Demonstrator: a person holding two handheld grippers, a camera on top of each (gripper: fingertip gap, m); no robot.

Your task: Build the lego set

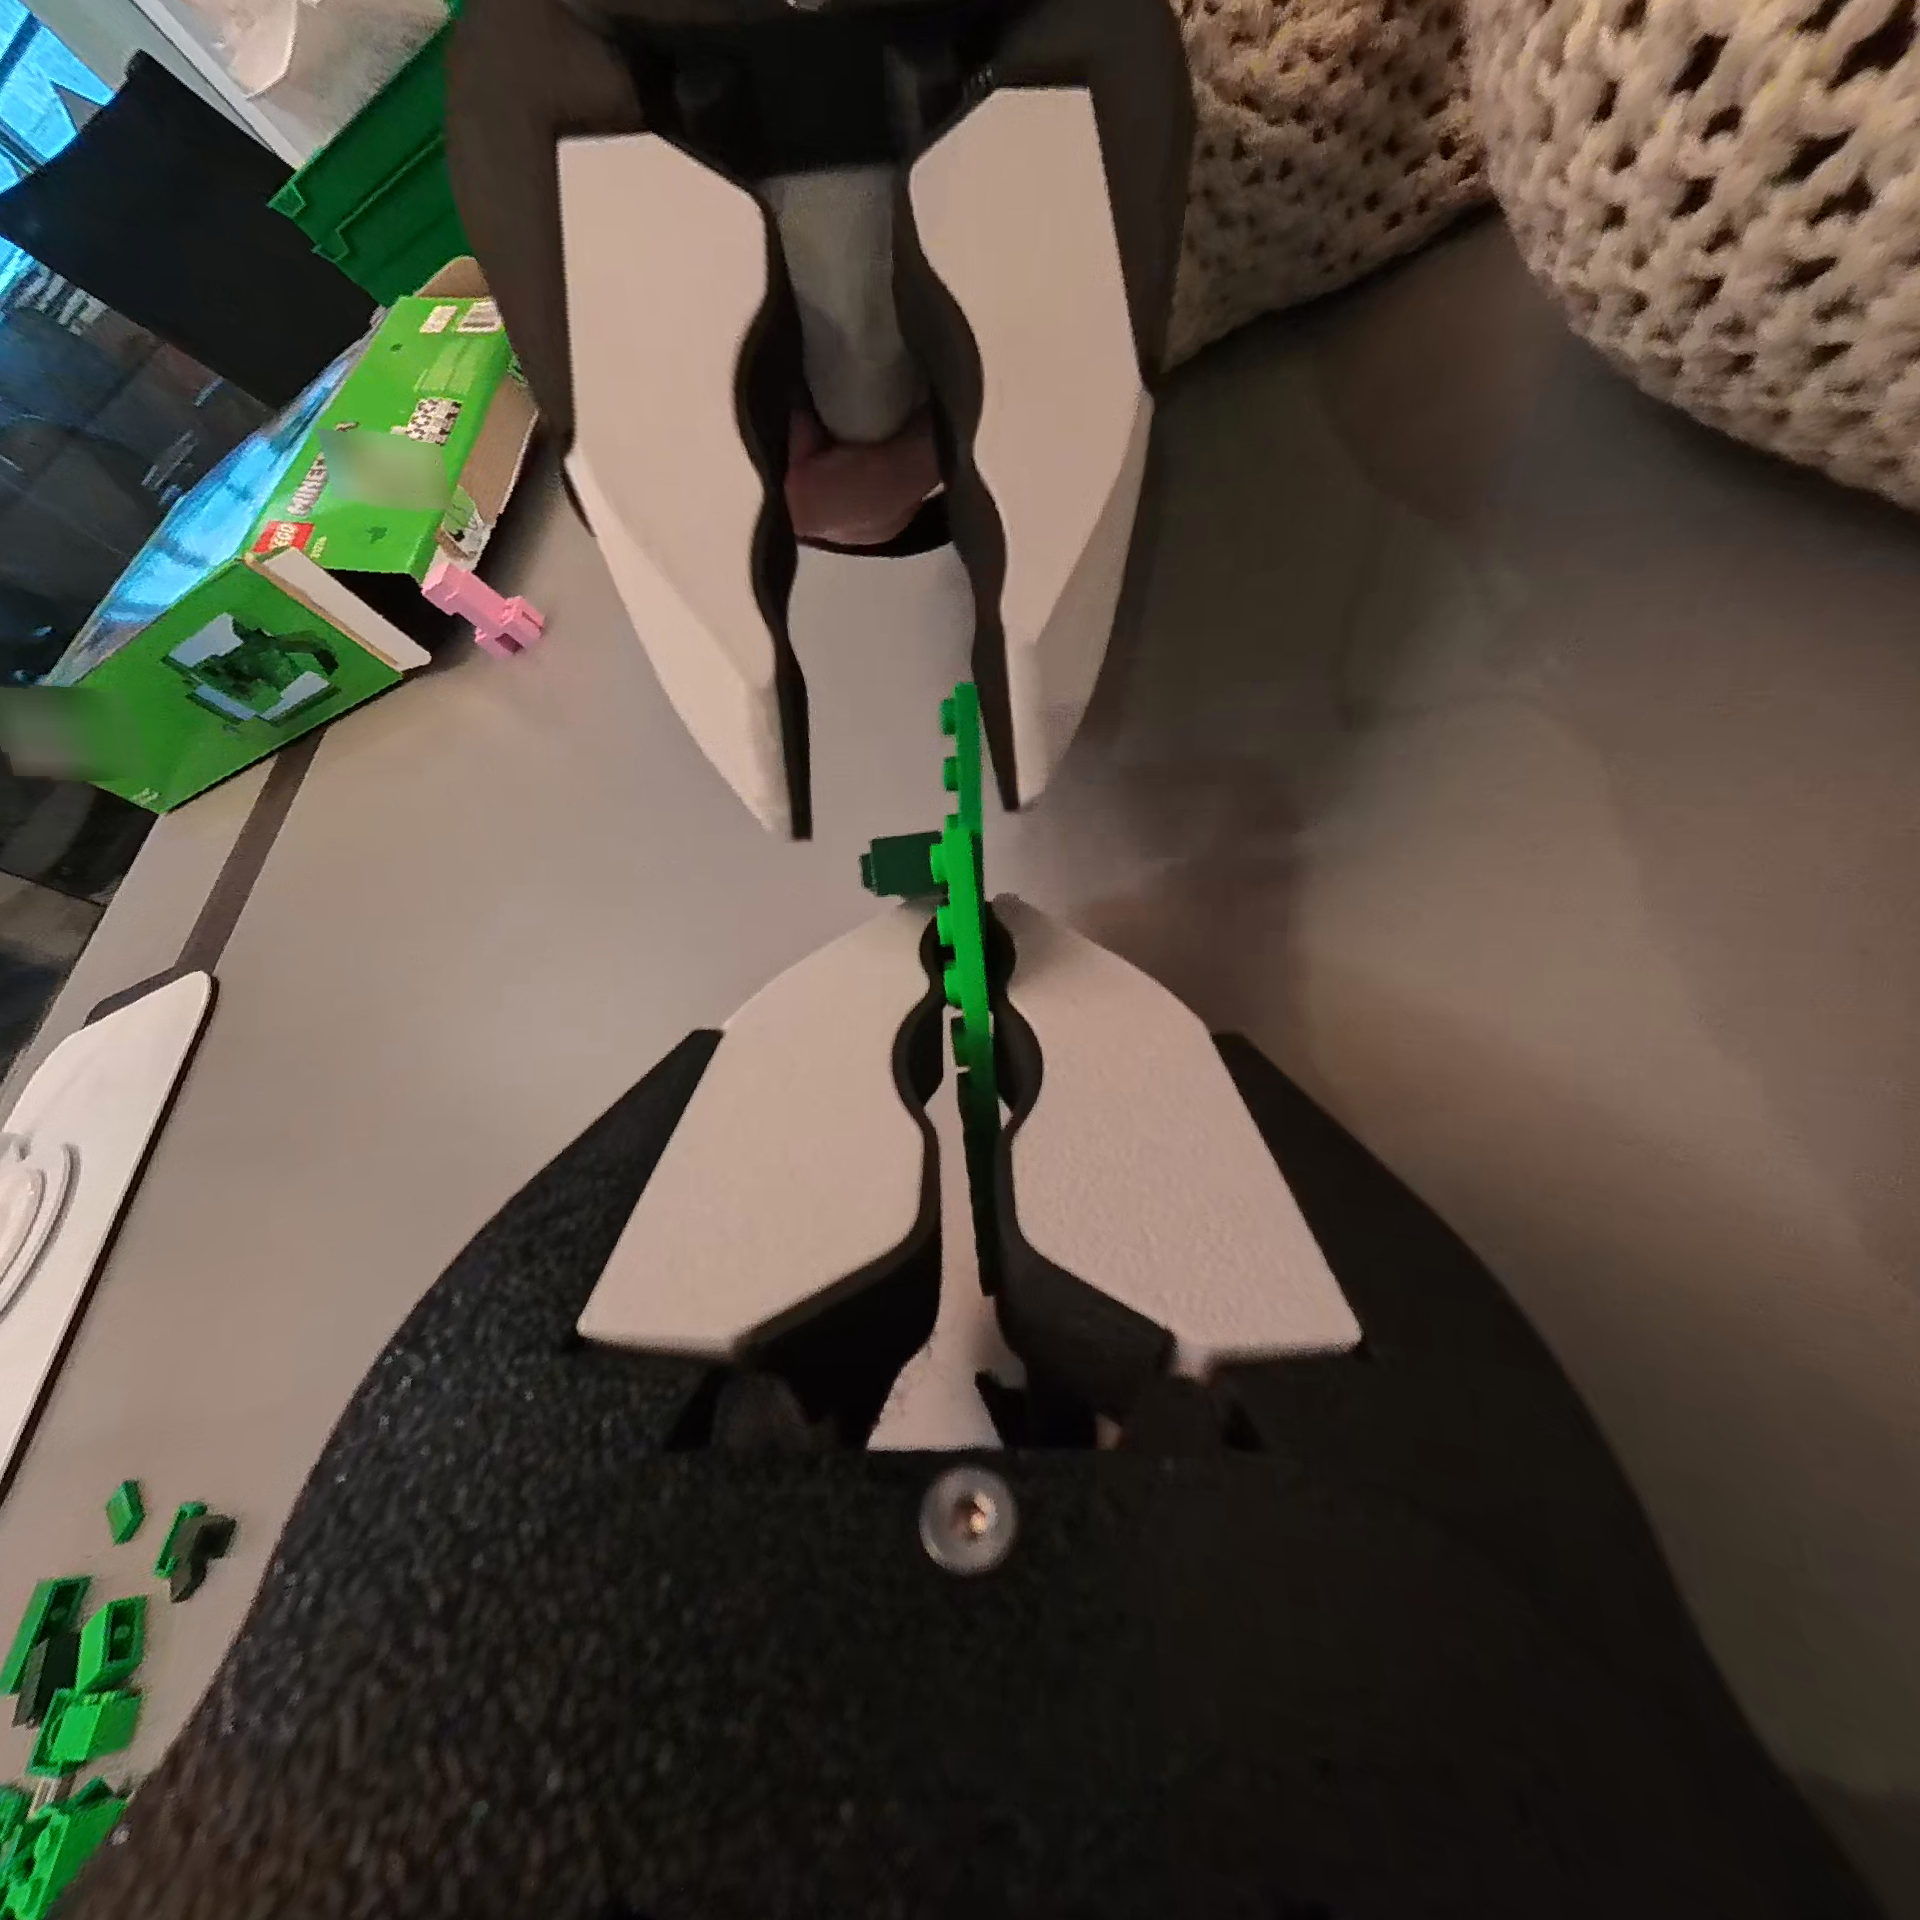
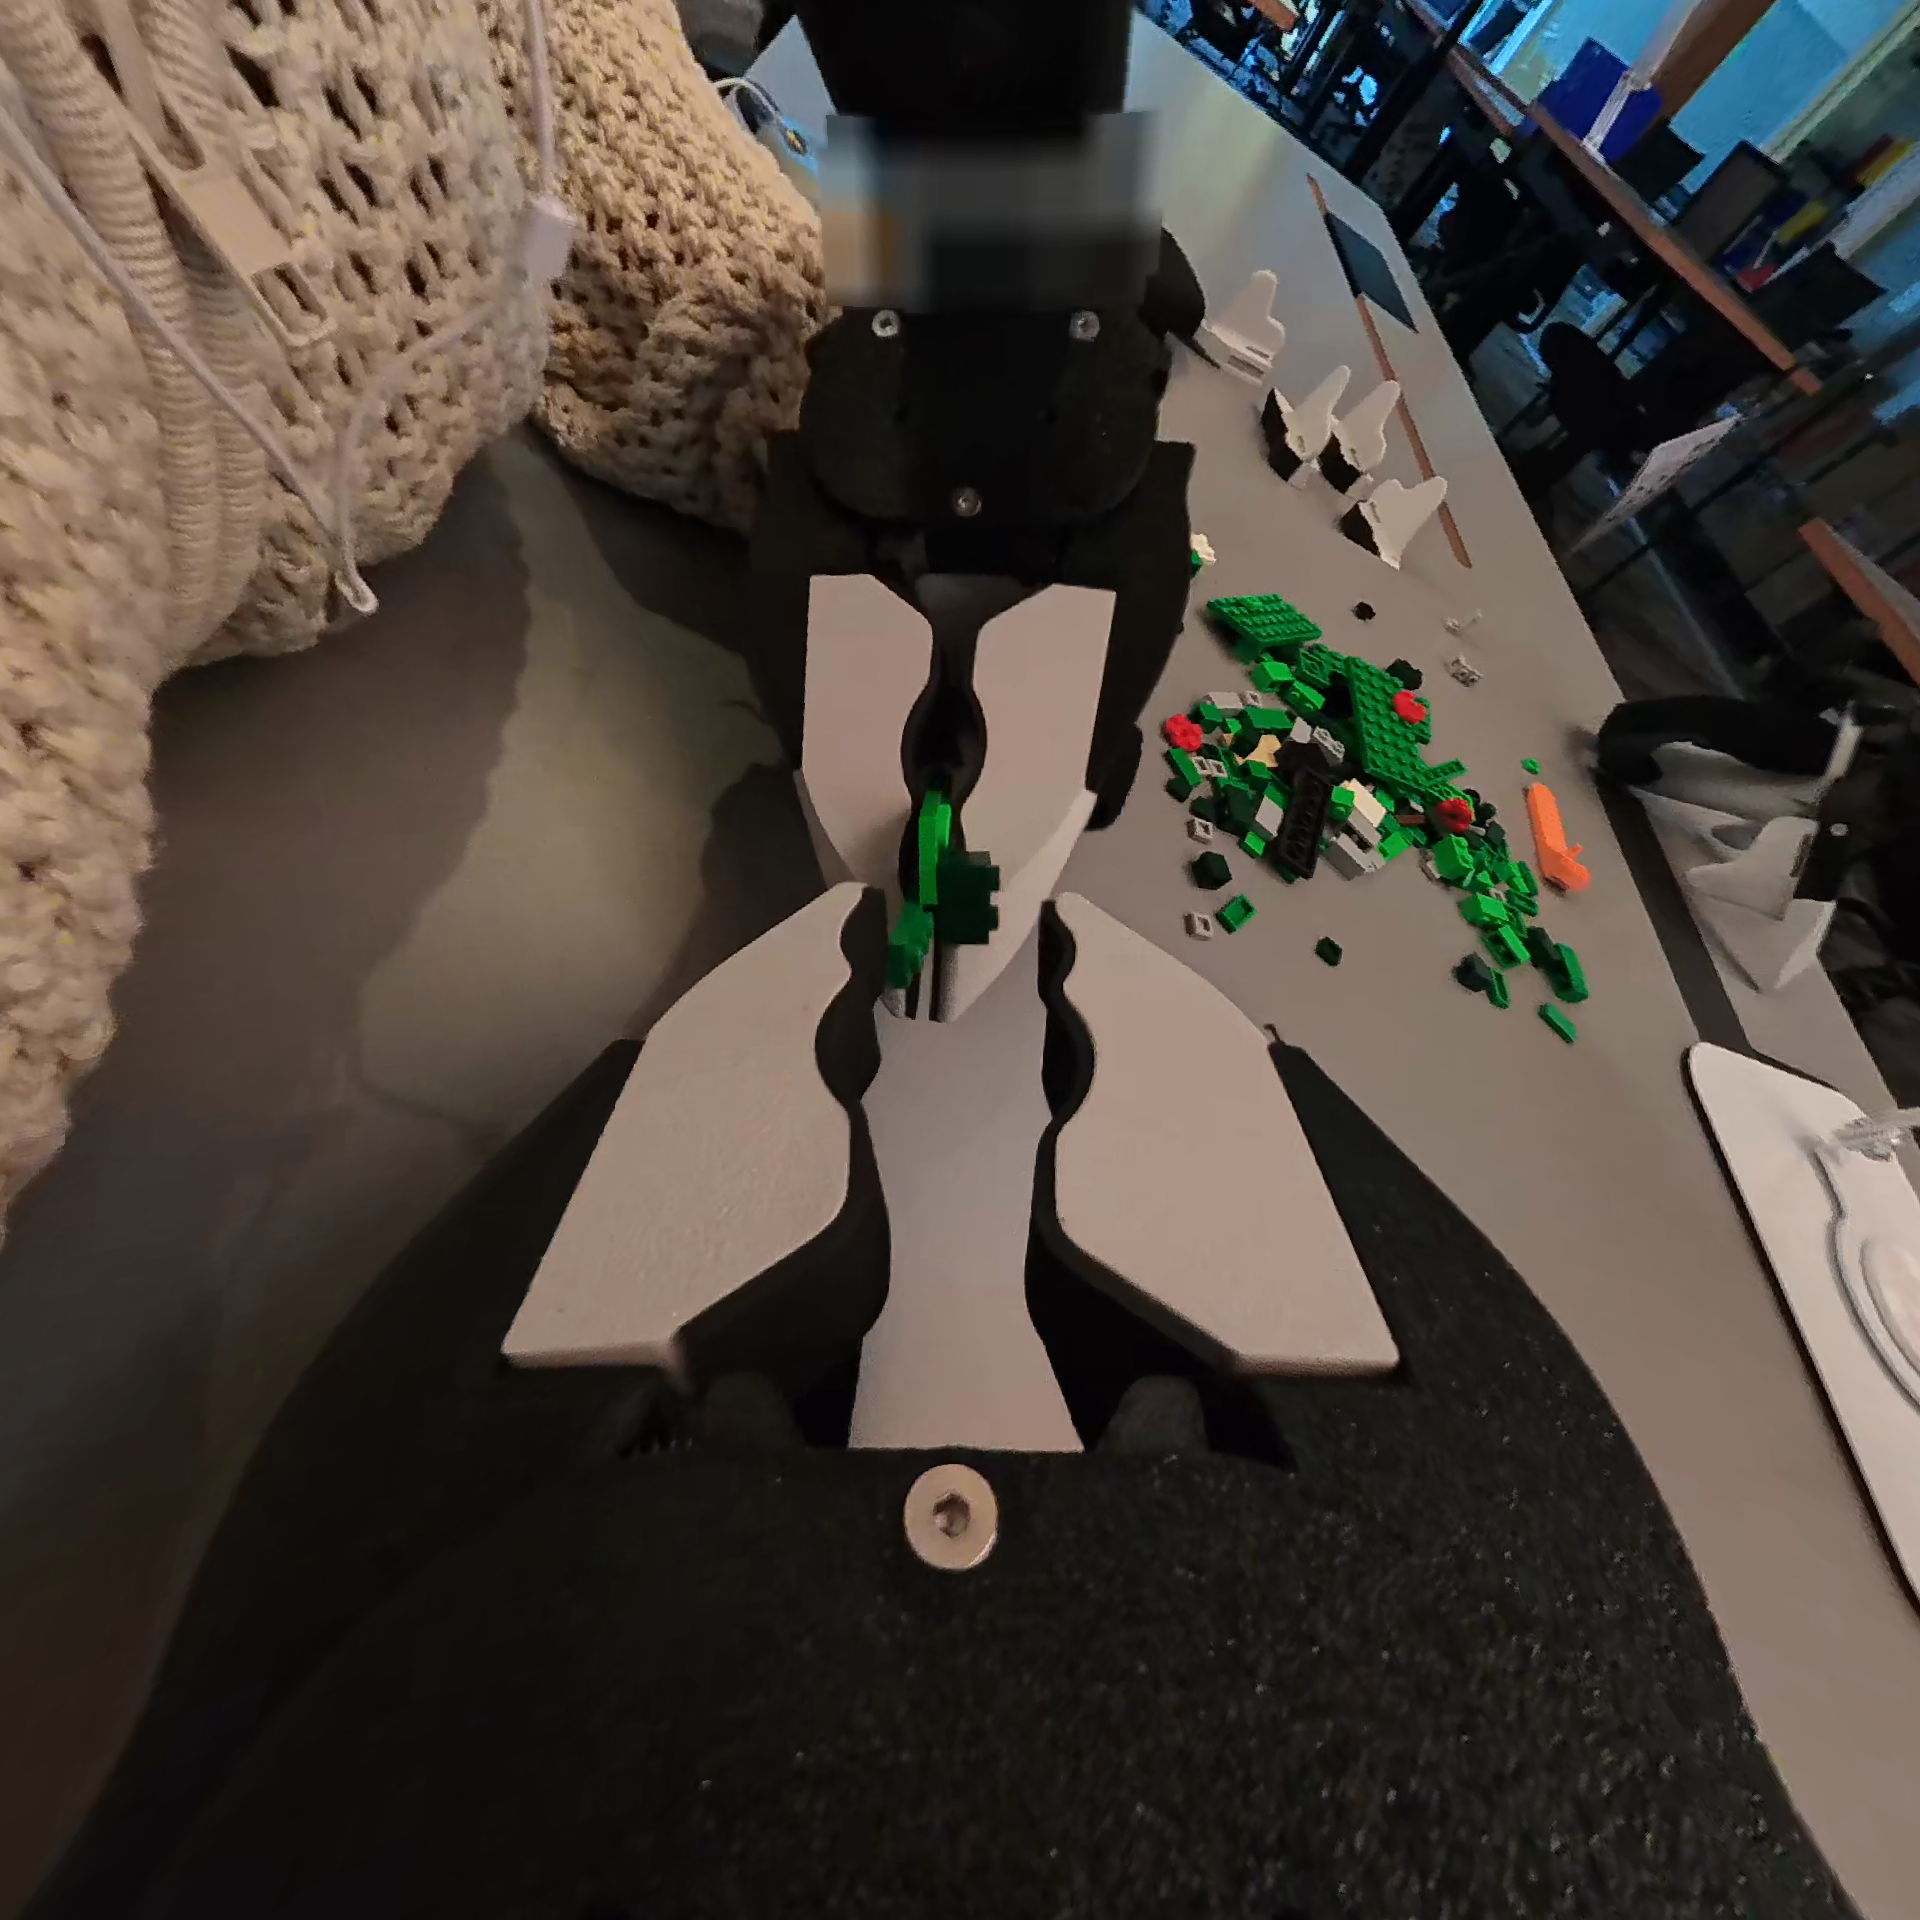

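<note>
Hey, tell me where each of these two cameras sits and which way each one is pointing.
Left wrist view: sits on the left tool, looks forward along its white fingers clamped on the thin bright green studded plate; the right tool faces it, open, with a cream knitted sleeve behind.
Right wrist view: sits on the right tool, facing the opposite way; its spread white fingers show, the loose brick pile to the right.
Shared: both tools, the green plate, the grey table.
</note>
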